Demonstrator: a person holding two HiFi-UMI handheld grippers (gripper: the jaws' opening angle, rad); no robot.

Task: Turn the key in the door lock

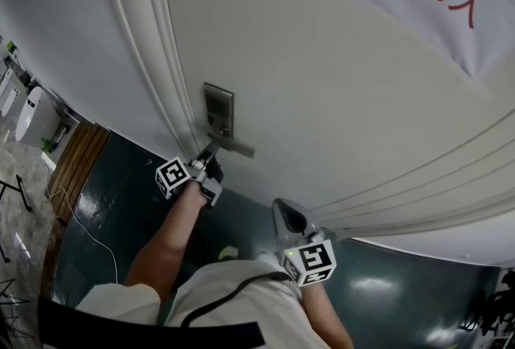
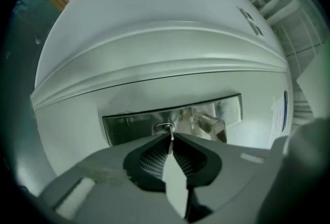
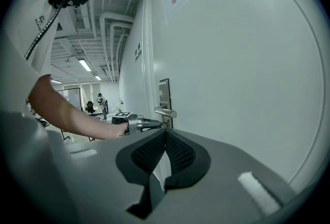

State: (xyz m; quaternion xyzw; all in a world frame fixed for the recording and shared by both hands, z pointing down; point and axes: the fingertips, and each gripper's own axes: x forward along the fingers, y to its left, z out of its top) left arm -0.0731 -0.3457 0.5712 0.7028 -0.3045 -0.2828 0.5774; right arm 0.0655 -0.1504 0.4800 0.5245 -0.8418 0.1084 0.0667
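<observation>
White door across the background, with a steel lock plate (image 2: 129, 126) set into it. Seated in the keyhole at the plate's lower end, just under the lever handle (image 2: 211, 125): key (image 2: 169, 137), pinched by its head in the closed jaws of the left hand-held gripper (image 2: 170, 144). Held well back from the plate: right hand-held gripper (image 3: 165, 134), jaws together on nothing. To turn well: roll about the key's own line, no push sideways or upward, grip firm against slipping in the pads, stop at the lock's resistance. Lies with long axis straight out from the plate, tip into the door, head toward the gripper, flat seen edge-on and apparently across the plate's long side.
</observation>
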